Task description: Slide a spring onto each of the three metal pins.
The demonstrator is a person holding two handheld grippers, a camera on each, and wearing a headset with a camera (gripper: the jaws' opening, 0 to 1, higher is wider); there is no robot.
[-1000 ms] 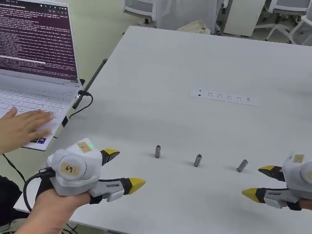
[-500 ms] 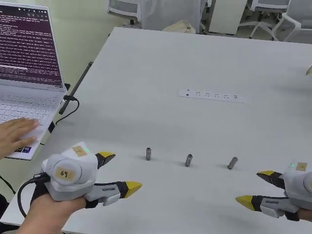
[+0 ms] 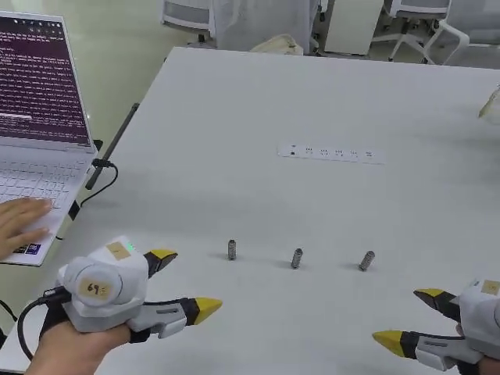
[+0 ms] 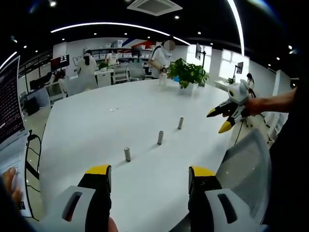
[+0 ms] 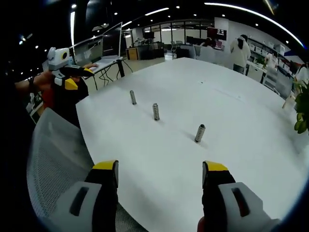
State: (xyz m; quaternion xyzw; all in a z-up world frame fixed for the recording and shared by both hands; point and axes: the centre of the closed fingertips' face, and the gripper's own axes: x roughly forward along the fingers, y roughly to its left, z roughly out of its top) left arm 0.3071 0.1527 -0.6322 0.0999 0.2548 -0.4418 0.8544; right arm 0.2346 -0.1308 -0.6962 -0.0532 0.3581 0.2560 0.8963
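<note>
- On the white table (image 3: 234,117), head view: three coiled uprights stand in a row near the front edge. They are the left spring (image 3: 232,250), the middle spring (image 3: 297,258) and the right spring (image 3: 366,261), the last leaning a little. Whether a pin runs inside each coil is too small to tell. It is judged likely, since bare springs would hardly stand on end.
- Same view, left gripper (image 3: 185,281): held low and short of the row, jaws spread wide with nothing between them. Judged parked clear of the work.
- Same view, right gripper (image 3: 408,316): near the front right of the table, jaws likewise apart and empty, well apart from the right spring.
- Same view, surroundings: laptop (image 3: 39,109) at the left edge, with a hand (image 3: 23,223) resting on its keyboard deck. A power strip (image 3: 330,153) lies flat beyond the row.
- Left gripper view: own jaws gape toward the row, with the left spring nearest and no contact. The right gripper hovers past the far end of the row. A potted plant (image 4: 188,73) stands on the far side of the table.
- Right gripper view: own jaws gape toward the row. The right spring is nearest and tilted; the other two stand upright beyond it. The left gripper is at the far end, near the laptop.
- Standing of task, judged: all three positions carry a coil, so the work looks at or near its end.
</note>
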